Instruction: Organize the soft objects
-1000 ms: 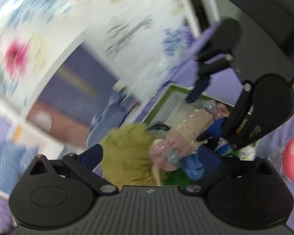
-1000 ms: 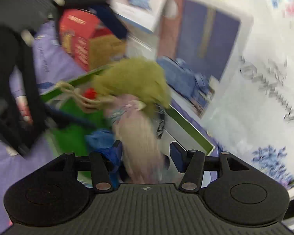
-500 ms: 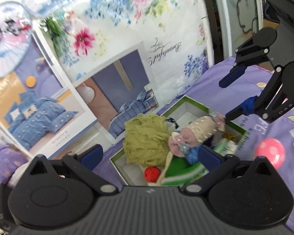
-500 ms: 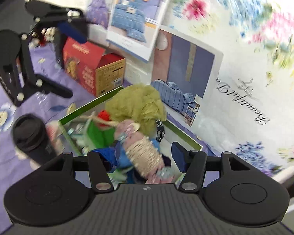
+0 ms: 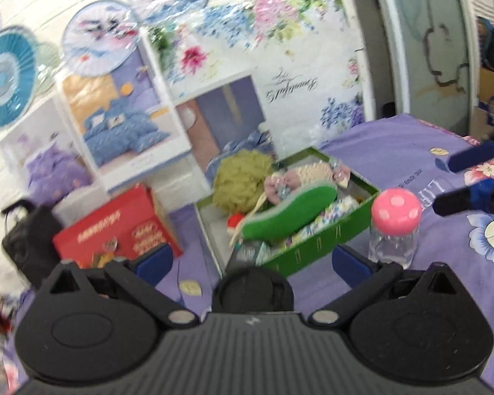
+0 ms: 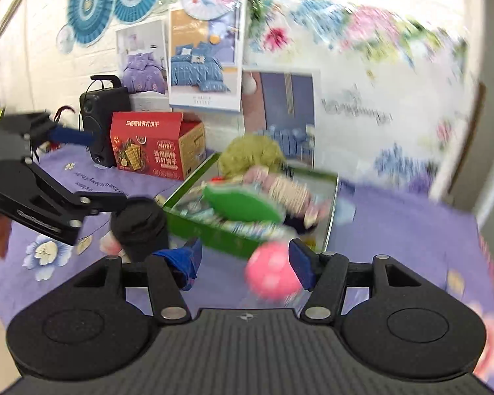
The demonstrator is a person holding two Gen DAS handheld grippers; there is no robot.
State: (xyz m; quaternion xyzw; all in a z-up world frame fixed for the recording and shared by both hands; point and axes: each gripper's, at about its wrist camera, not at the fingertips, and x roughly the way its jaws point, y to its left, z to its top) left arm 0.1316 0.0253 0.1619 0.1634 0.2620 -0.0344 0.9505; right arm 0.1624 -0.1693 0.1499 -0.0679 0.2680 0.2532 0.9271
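- The green box (image 5: 319, 247) sits ahead of the left claw (image 5: 252, 263), well beyond its tips, and ahead and slightly left of the right claw (image 6: 245, 261). It is heaped: a shaggy olive puff (image 5: 242, 181) at the far end, a pink-and-cream frilled piece (image 5: 308, 177) beside it, and a green insole (image 5: 289, 212) slanting across the top.
- Both claws are released – blue pads spread, nothing between the left pair. The right claw's jaws have just been opening a little wider; only the blurred cap of the pink-capped jar (image 6: 273, 271) shows in its gap, and I cannot tell whether a pad touches it.
- Risk one: the jar (image 5: 395, 227) stands just beside the box's near corner, close ahead of the right claw. A sweep there would likely tip it, since it looks tall and top-heavy.
- Risk two: the insole rides above the rim, so a nudge to the box could slide it out onto the purple floral bedspread (image 5: 411, 151).
- Risk three: a black cylinder (image 6: 140, 227) stands near the left claw's tips – easy to clip.
- Against the earlier frames, both claws were close over the soft things, with the frilled piece in the right claw's gap; now they sit well back, and the jar, red carton (image 6: 154, 146) and black speaker (image 6: 103, 121) are in view.
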